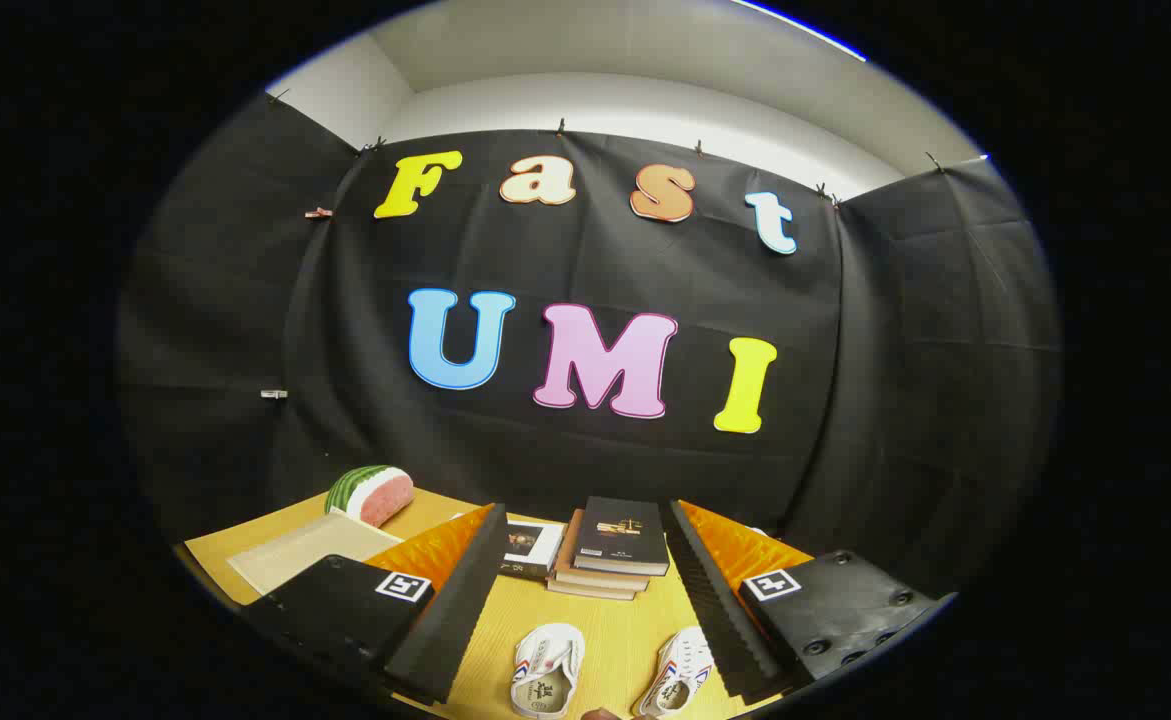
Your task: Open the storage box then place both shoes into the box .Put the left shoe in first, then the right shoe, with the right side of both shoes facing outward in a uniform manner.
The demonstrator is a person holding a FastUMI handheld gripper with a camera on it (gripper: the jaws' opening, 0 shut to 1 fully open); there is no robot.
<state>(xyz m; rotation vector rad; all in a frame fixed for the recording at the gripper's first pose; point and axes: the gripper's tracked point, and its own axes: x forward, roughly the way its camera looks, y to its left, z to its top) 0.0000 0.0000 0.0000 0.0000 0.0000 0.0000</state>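
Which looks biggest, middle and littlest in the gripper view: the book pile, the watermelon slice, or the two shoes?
1. Book pile, beyond the open fingers.
2. Watermelon slice.
3. Left shoe and right shoe, about alike; both are partly cut off, so unsure.

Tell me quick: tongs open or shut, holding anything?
Tongs: open, fingers wide apart, holding nothing. Two white shoes lie on the table between the fingers; neither is touched.
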